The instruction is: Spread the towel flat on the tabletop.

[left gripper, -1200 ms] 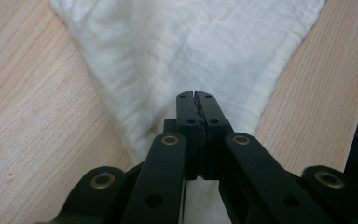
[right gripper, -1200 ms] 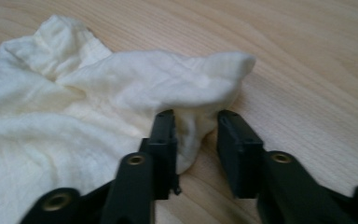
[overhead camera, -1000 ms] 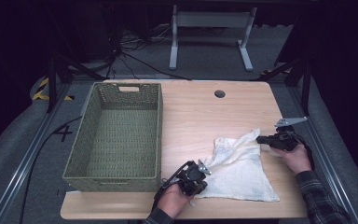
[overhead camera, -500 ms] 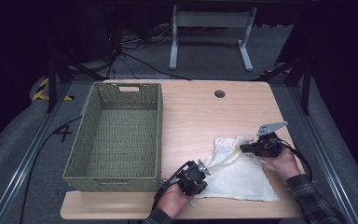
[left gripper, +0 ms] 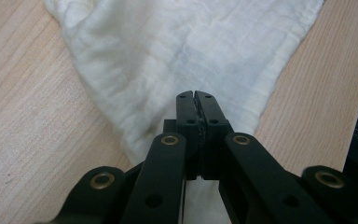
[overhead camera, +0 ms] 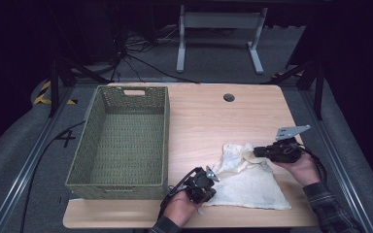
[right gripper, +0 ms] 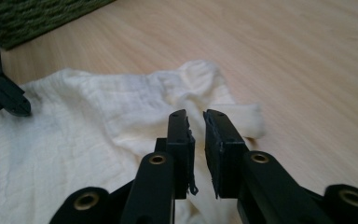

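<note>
Meanwhile, mid-fold, my left gripper (overhead camera: 205,183) stayed clamped on the white cloth (overhead camera: 245,179) at the table's (overhead camera: 199,116) five o'clock, while my right gripper (right gripper: 196,122), jaws just parting and empty, needed, I judged, a fresh corner to regrasp.

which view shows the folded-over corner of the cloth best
The right gripper view: the folded corner lies close ahead of the right gripper's fingers, bunched and creased. The high view shows it small. The left gripper view shows the cloth flat, not that corner.
</note>
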